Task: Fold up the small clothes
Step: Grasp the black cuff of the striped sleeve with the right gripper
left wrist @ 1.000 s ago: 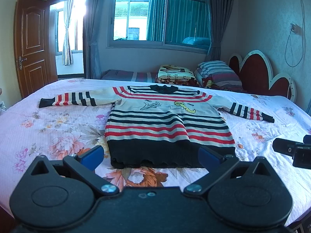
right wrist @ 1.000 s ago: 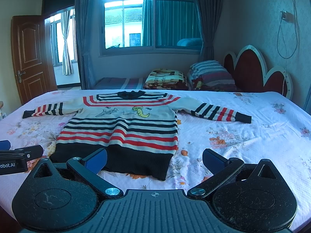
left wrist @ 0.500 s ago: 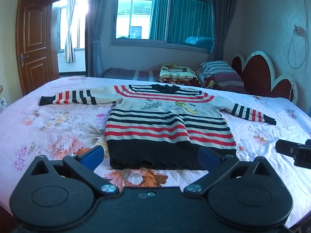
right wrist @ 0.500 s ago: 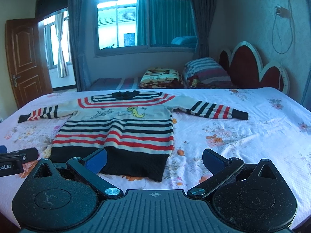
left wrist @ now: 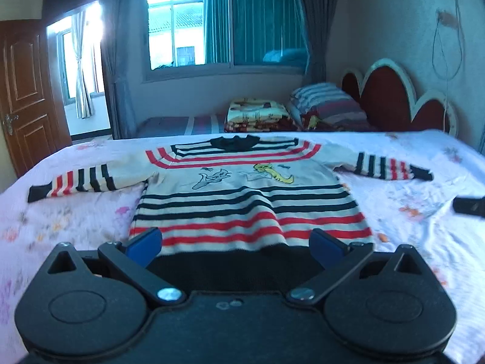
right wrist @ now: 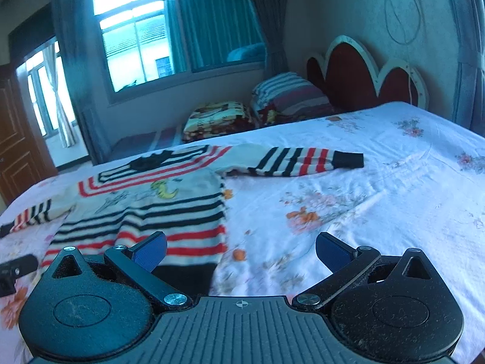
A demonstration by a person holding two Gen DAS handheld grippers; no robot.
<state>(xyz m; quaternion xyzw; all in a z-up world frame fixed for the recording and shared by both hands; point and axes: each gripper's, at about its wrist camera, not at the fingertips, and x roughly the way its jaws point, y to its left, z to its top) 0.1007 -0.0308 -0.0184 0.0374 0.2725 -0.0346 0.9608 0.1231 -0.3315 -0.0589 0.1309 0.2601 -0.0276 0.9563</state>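
A small striped sweater [left wrist: 242, 200] in cream, red and black lies flat on the bed, both sleeves spread out. In the left wrist view my left gripper [left wrist: 235, 244] hovers over its black hem, open, with nothing between the blue pads. My right gripper [right wrist: 241, 250] is open too, near the hem's right corner; the sweater [right wrist: 157, 212] lies ahead and to its left, with the right sleeve [right wrist: 303, 162] stretched across the sheet. The right gripper's tip [left wrist: 468, 206] shows at the left view's right edge. The left gripper's tip [right wrist: 15, 268] shows at the right view's left edge.
The bed carries a pink floral sheet [left wrist: 424, 212]. A folded blanket [left wrist: 257, 118] and a striped pillow [left wrist: 327, 106] lie by the red headboard [left wrist: 391, 97]. A window [left wrist: 224, 30] is behind, and a wooden door [left wrist: 24, 97] stands at the left.
Both grippers have moved forward and lower over the bed. The sweater's hem now lies right under the left gripper, and the right view has tilted and swung towards the right sleeve.
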